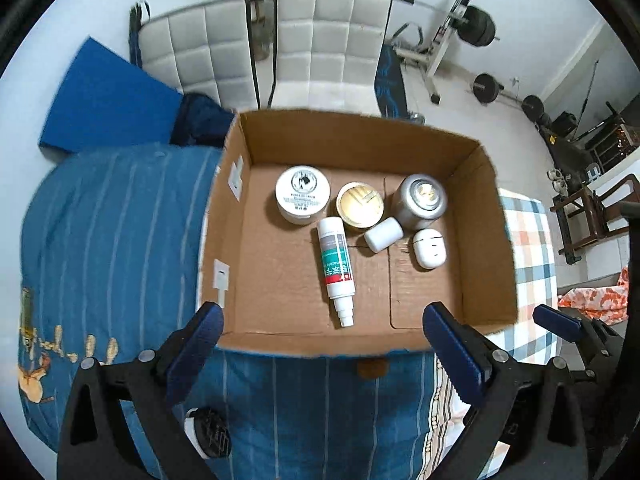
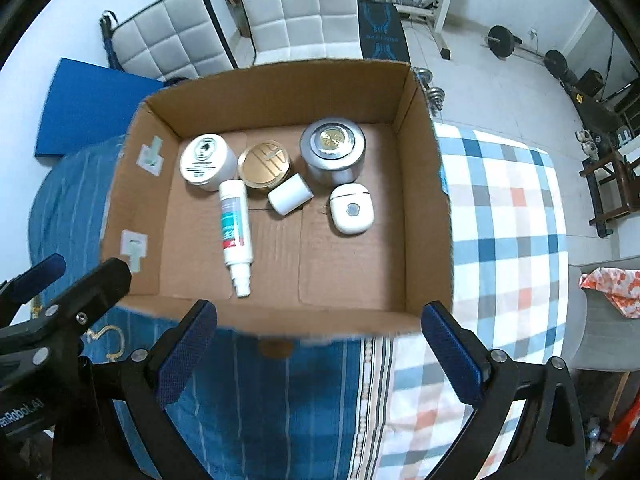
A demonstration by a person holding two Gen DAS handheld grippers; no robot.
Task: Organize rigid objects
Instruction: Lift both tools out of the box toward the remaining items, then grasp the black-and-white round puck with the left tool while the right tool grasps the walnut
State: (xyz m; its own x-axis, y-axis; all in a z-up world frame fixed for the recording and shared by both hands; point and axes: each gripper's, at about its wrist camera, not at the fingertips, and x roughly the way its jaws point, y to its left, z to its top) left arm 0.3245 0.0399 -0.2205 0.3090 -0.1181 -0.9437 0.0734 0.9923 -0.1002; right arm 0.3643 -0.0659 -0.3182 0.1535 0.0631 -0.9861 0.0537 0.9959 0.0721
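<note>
An open cardboard box sits on a bed. Inside lie a white jar, a gold-lidded tin, a silver canister, a small white cap-like bottle, a white earbud case and a white spray bottle lying flat. My left gripper is open and empty before the box's near wall. My right gripper is open and empty, also before the near wall.
The bed has a blue striped cover and a checked sheet. A black-and-white round object lies on the cover near my left gripper. White padded chairs, a blue mat and weights stand behind.
</note>
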